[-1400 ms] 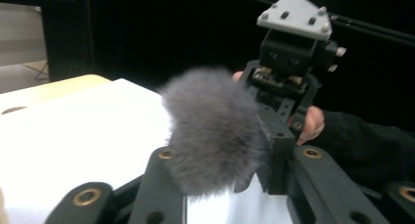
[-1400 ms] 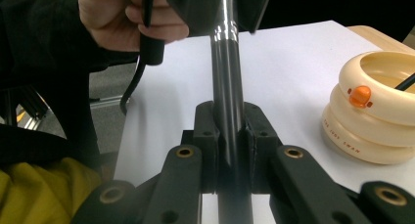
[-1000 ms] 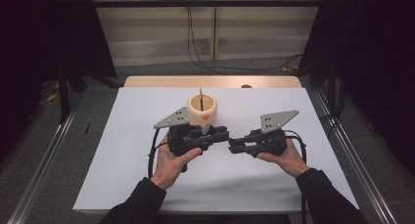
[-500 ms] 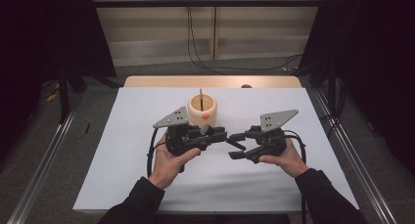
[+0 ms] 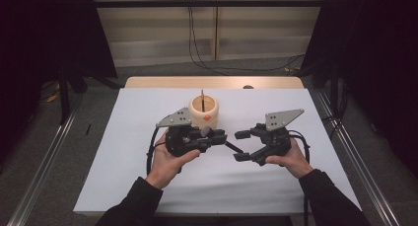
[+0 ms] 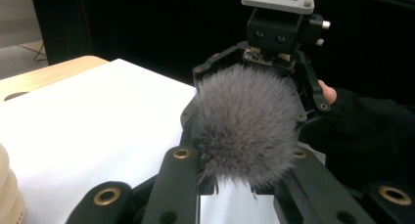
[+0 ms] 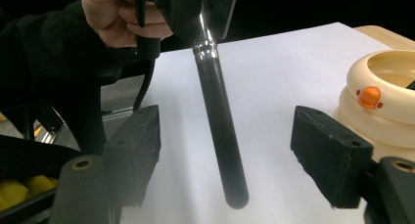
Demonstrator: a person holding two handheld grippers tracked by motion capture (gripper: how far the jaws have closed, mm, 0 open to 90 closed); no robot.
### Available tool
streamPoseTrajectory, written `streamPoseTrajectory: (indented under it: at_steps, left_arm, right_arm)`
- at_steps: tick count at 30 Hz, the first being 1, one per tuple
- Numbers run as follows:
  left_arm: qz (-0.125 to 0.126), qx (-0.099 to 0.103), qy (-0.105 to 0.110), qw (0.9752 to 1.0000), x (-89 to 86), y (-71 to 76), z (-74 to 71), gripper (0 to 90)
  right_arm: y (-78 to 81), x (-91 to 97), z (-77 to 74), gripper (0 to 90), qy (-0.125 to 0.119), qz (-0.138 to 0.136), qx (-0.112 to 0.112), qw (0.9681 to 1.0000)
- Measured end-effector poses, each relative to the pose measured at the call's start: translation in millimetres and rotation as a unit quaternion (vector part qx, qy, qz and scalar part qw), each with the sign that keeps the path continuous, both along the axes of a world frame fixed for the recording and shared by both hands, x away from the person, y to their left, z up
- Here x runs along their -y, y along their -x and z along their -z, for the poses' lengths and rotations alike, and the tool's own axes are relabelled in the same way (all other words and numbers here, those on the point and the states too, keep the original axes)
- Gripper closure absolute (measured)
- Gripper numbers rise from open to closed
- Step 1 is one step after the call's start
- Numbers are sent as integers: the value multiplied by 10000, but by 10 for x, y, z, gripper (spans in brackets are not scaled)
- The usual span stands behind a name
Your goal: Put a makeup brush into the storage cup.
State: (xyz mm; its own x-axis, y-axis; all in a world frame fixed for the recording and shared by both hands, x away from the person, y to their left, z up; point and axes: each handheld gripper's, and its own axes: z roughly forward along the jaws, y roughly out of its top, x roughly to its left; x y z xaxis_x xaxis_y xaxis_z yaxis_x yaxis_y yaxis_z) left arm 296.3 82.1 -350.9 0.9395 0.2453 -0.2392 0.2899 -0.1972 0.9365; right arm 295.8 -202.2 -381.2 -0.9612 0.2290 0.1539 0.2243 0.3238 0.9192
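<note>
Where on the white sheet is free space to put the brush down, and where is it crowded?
Free: the white sheet left of the left tool, and the near strip between the forearms. Crowded: the middle, where the brush spans toward the right tool, and by the cream holder.

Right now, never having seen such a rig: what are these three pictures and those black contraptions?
A person holds a two-jaw gripper in each hand. The high view looks down on the white table; the other cameras ride on the grippers. The left gripper is shut on a makeup brush near its fluffy grey head. The right gripper has just been opening its jaws; the brush's black handle lies between them, untouched. A cream holder stands behind them.
</note>
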Motion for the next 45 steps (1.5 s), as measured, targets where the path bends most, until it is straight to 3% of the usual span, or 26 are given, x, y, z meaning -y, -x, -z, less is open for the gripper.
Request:
streamPoseTrajectory:
  at_steps: [3, 11, 16, 20, 24, 36, 40, 45]
  left_arm:
    - [1, 26, -194, 9998, 4, -10, 2, 776]
    - [109, -112, -422, 9990, 44, -16, 14, 775]
    - [230, -95, -681, 9974, 88, -15, -1, 775]
    - [288, -84, -697, 9971, 146, 4, 6, 775]
    - [319, -98, -931, 9951, 186, 29, 27, 775]
    - [379, -202, -963, 9944, 232, 46, 63, 775]
    - [420, -231, -966, 9942, 248, 46, 70, 775]
    - [467, -244, -956, 9940, 271, 56, 79, 775]
  right_arm:
    - [-5, 13, -7, 270, 2, 5, -4, 10000]
    - [-14, 21, 1, 309, 98, -141, -117, 9998]
    - [-11, -4, 11, 358, 243, -317, -177, 9990]
    - [-12, -29, 33, 395, 318, -449, -241, 9982]
    - [-6, -48, 42, 434, 441, -563, -255, 9971]
    - [10, -130, 86, 557, 727, -769, -268, 9940]
    - [13, -137, 86, 646, 687, -821, -273, 9939]
    - [12, -147, 101, 686, 734, -884, -281, 9930]
